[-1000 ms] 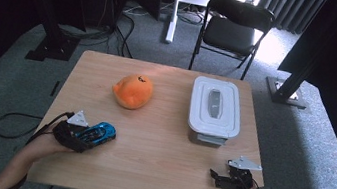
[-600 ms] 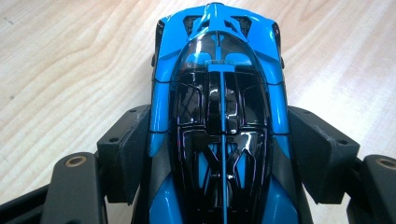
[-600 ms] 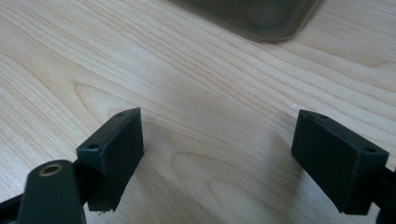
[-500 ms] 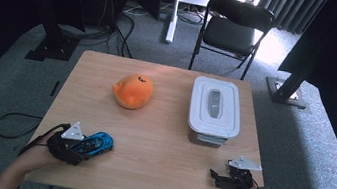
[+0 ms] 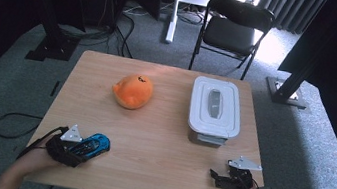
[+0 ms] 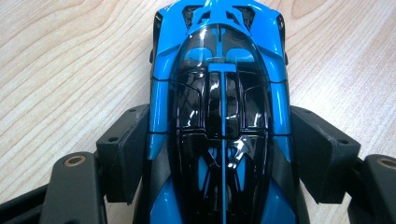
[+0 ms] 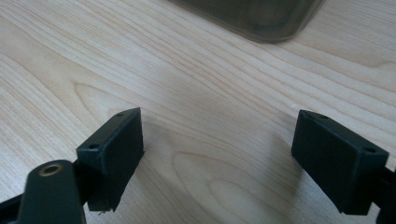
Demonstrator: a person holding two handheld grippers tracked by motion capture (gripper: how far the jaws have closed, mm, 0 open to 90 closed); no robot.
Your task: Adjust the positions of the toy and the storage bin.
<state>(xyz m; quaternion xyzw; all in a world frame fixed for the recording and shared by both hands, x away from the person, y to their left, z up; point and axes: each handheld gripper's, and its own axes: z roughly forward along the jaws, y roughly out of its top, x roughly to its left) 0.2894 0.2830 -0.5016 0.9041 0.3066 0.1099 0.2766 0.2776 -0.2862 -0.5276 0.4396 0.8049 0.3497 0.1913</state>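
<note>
Left hand-held gripper [image 5: 78,148] sits at the near-left corner of the tabletop [image 5: 157,153], clamped on a blue and black toy car [image 5: 93,144]. In the left gripper view both black pads press the car [image 6: 219,116] flanks about mid-body, one per side, roofline centred between them, nose pointing away from the hand. Car looks flat on the wood; can't tell whether the wheels are touching or lifted. Grey three-cornered plate [image 5: 72,133] rides on top of that gripper, cable trailing off the near-left edge.

Right hand-held gripper [image 5: 217,178] is at the near-right corner, jaws spread wide with nothing between them. Right gripper view shows bare wood grain between the two pads [image 7: 114,154], low over the tabletop. Lower edge of the grey container [image 7: 252,18] sits at the top of that view, well apart from the jaws.

Grey lidded container [image 5: 215,109] stands right of centre, lid on, handle recess on top. Orange plush toy [image 5: 132,90] lies left of it, mid-table, well apart from both grippers and from the car. Black folding chair [image 5: 235,26] stands on the carpet beyond the far edge.
</note>
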